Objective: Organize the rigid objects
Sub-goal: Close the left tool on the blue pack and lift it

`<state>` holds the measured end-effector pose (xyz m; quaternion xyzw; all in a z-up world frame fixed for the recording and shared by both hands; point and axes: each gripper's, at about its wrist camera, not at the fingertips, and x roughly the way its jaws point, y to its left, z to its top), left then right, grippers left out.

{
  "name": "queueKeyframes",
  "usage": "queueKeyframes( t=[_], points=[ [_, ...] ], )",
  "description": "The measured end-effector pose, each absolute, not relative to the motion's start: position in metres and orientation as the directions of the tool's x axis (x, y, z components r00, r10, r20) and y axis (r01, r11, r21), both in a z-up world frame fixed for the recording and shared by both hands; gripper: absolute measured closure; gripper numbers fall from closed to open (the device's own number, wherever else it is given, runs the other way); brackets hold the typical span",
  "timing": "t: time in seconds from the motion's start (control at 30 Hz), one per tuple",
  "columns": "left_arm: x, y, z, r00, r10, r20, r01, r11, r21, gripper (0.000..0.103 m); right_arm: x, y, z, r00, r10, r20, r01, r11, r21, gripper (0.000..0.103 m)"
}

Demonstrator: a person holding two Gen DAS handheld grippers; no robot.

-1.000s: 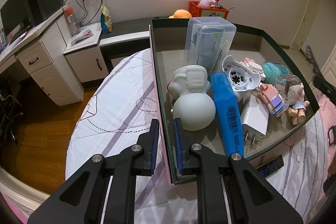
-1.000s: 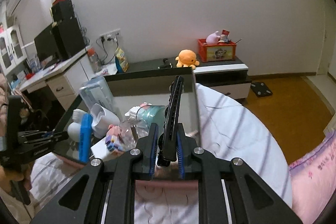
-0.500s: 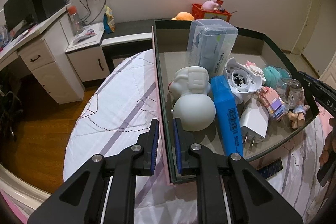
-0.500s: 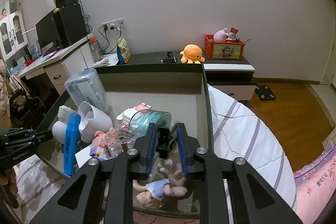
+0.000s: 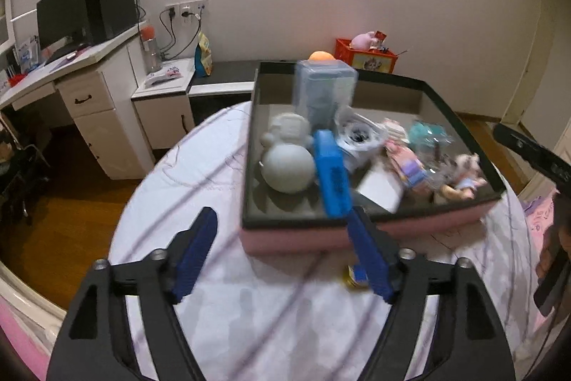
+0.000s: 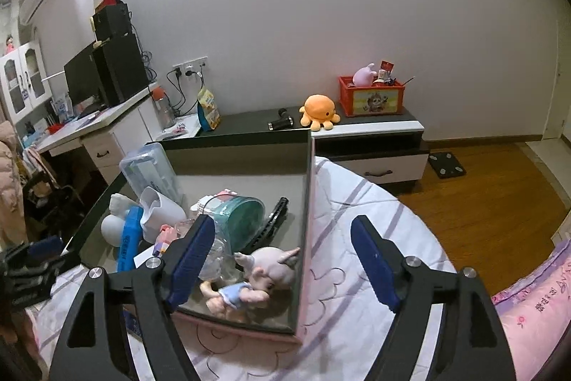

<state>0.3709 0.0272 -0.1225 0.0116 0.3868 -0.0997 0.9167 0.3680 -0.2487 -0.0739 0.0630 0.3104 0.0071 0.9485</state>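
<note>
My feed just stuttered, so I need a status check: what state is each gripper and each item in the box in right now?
Left gripper: just opened, holding nothing.
Right gripper: just opened, holding nothing.
Pink, dark-lined box: lidless, resting on the bedspread.
Black comb: lying inside the box.
Teal cup: tipped on its side.
Blue-dressed doll: lying down.
Clear plastic case: standing upright.

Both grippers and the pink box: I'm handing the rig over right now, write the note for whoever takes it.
Left gripper: open, empty, jaws just opened, hanging short of the pink box.
Right gripper: open, empty, jaws just opened, straddling the box's right wall.
Box sits on the bed. Inside: white figure, blue case, clear case, teal cup, black comb-like strip, doll, plus small pieces.
Done: these items are in the box.
Left: one small object lies on the bed near the box's front edge, blurred; check it.
</note>
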Motion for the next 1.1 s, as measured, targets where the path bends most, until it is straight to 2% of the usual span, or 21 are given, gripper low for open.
queueKeyframes(
  t=[0.23,0.53,0.57,0.67,0.7,0.73,0.87,0.97,1.1],
  points=[
    [0.34,-0.012,-0.144,0.637,-0.195,-0.746,0.22,0.973,-0.066,0.023,0.372,-0.268,-0.086,0.788,0.066,-0.612,0.031,0.989,0.145,0.023],
    [0.347,-0.062,-0.162,0.6,-0.223,-0.768,0.25,0.965,-0.084,0.021,0.364,-0.304,-0.092,0.792,0.101,-0.602,0.052,0.971,0.232,0.023],
    [0.35,-0.064,-0.166,0.593,-0.218,-0.775,0.245,0.966,-0.085,0.018,0.364,-0.31,-0.093,0.792,0.102,-0.602,0.058,0.969,0.24,0.023],
    [0.354,-0.075,-0.171,0.607,-0.162,-0.778,0.227,0.974,-0.025,0.014,0.366,-0.314,-0.098,0.782,0.111,-0.613,0.059,0.966,0.25,0.023],
    [0.356,-0.077,-0.173,0.608,-0.145,-0.781,0.22,0.975,-0.01,0.014,0.367,-0.314,-0.1,0.776,0.118,-0.62,0.058,0.965,0.256,0.023],
    [0.357,-0.078,-0.174,0.612,-0.128,-0.78,0.208,0.978,0.003,0.02,0.368,-0.313,-0.101,0.772,0.125,-0.623,0.056,0.963,0.262,0.023],
    [0.36,-0.067,-0.174,0.63,-0.085,-0.772,0.171,0.985,0.031,0.02,0.371,-0.307,-0.098,0.775,0.165,-0.61,0.035,0.953,0.302,0.023],
    [0.357,-0.048,-0.171,0.642,-0.048,-0.765,0.134,0.99,0.05,0.02,0.382,-0.292,-0.093,0.766,0.158,-0.624,0.018,0.964,0.266,0.023],
    [0.354,-0.027,-0.165,0.657,-0.017,-0.753,0.106,0.992,0.07,0.02,0.409,-0.276,-0.098,0.723,0.07,-0.688,0.079,0.98,0.183,0.023]
  ],
)
